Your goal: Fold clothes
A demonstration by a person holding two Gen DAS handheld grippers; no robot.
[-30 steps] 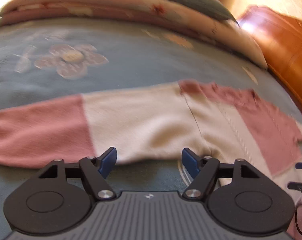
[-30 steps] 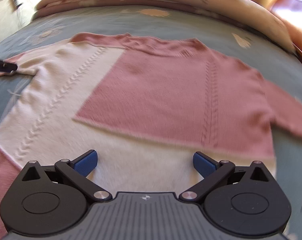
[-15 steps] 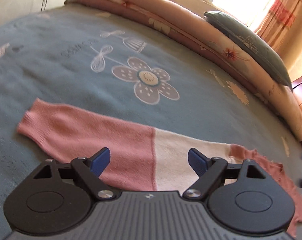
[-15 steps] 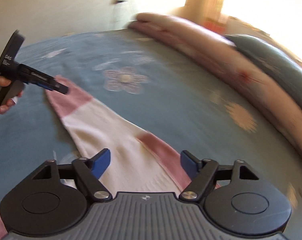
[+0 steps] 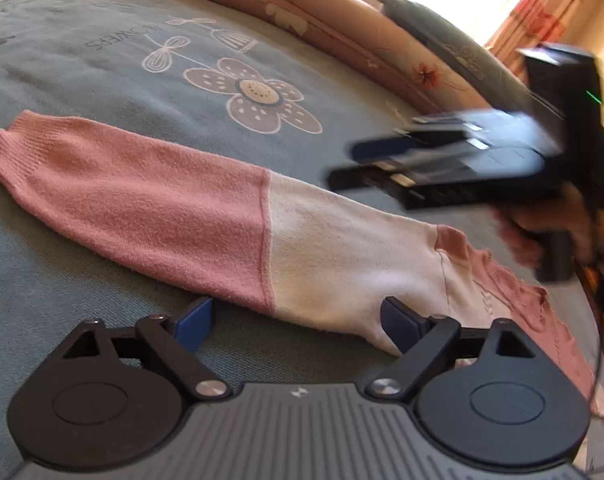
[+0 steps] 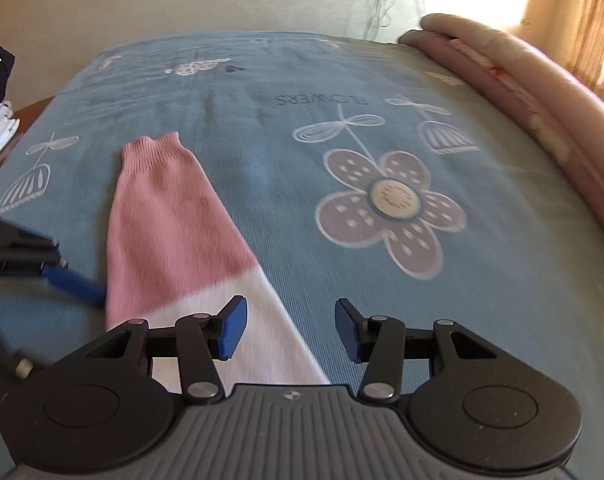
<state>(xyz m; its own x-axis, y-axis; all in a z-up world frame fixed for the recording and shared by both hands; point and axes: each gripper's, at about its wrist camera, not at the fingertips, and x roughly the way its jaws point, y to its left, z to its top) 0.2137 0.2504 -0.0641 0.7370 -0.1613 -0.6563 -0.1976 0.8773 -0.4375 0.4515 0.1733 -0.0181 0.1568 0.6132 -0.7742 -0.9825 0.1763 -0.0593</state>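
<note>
Bedspread [image 5: 102,64] | sleeve [image 5: 206,216] flat; both hand-held grippers agape, low

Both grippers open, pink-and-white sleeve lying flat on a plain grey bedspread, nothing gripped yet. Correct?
One error: the bedspread isn't plain grey but blue with a flower print, clearest in the right wrist view. The rest holds: left gripper and right gripper open, sleeve flat, nothing gripped.
</note>
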